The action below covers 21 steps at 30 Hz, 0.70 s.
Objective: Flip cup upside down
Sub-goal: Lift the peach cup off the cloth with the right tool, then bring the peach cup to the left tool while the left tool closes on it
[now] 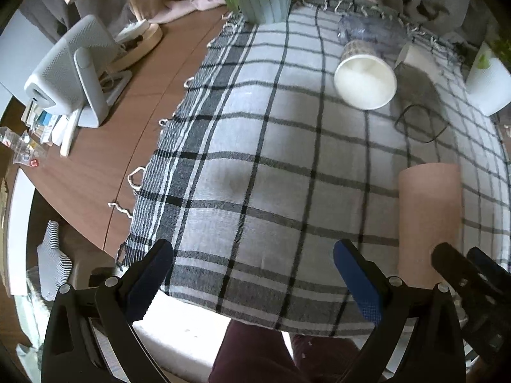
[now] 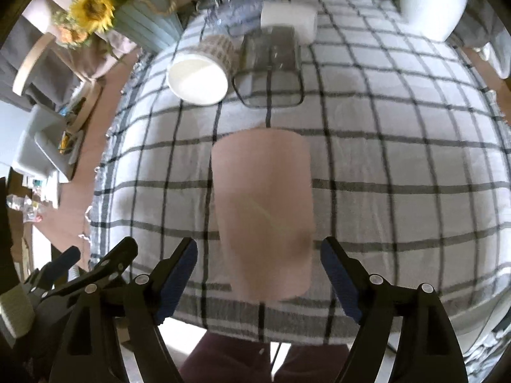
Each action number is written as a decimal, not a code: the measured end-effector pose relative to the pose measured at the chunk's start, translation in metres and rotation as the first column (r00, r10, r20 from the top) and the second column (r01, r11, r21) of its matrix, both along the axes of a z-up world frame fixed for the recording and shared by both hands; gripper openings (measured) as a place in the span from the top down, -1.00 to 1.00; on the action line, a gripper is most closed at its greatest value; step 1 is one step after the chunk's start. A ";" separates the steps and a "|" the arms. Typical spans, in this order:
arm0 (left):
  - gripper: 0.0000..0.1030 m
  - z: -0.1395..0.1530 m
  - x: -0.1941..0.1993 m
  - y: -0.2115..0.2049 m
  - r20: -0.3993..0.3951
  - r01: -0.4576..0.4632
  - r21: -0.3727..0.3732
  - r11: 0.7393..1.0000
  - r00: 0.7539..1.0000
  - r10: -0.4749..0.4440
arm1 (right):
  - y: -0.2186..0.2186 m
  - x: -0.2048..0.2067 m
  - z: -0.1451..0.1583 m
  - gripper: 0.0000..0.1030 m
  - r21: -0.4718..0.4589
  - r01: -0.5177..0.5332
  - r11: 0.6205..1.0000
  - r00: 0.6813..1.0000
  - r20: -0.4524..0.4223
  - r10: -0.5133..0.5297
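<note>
The right tongs stand wide open, their blue-padded fingers spread to either side of the pink cup without touching it; they hold nothing. The pink cup stands on the checked cloth near the cloth's front edge, its flat closed end up, though the view is blurred and its rim cannot be made out. The left tongs are also wide open and empty, hovering over the front edge of the checked cloth, with the pink cup off to their right, just beyond their right finger. The tip of the right tongs shows close beside the pink cup in the left wrist view.

Beyond the pink cup, toward the far side of the cloth, a white paper cup with a patterned outside lies on its side, its open mouth turned toward the cameras. Just beside it lies a clear container, also on its side. A ribbed pale-blue vase with sunflowers stands at the far left corner of the cloth, a white pot at the far right. Left of the cloth, on the bare wooden table, sits a grey fan-like appliance.
</note>
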<state>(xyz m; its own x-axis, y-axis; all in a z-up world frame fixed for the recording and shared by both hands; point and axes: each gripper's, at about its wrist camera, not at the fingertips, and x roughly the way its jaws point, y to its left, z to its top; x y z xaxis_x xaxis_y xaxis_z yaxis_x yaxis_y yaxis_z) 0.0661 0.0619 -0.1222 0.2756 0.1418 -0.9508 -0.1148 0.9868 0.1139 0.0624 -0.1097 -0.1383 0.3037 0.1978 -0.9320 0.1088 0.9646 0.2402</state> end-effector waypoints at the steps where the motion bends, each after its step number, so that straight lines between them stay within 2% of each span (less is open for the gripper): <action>1: -0.99 0.004 -0.003 -0.003 0.009 0.003 -0.009 1.000 1.000 -0.003 | -0.003 -0.005 0.008 -0.55 0.006 0.006 1.000 1.000 0.018 -0.006; 5: -0.99 0.011 -0.012 -0.021 0.045 0.045 -0.045 0.998 0.998 -0.043 | -0.019 -0.022 0.032 -0.61 -0.009 0.047 0.999 0.995 0.087 -0.046; 9: -0.99 0.012 -0.020 -0.048 0.073 0.125 -0.061 0.990 0.990 -0.121 | -0.040 -0.035 0.039 -0.61 -0.048 0.108 0.993 0.988 0.112 -0.102; 21: -0.98 -0.005 -0.033 -0.113 0.085 0.291 -0.141 0.946 0.956 -0.282 | -0.104 -0.068 0.015 -0.61 -0.106 0.244 0.964 0.970 0.043 -0.240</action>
<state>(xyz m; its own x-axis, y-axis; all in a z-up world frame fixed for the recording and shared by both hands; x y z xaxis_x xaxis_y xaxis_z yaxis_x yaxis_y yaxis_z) 0.0335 -0.0516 -0.1274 0.3434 -0.0952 -0.9343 0.1731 0.9842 -0.0366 -0.0060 -0.2139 -0.1235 0.3575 0.0125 -0.9338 0.3367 0.9309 0.1414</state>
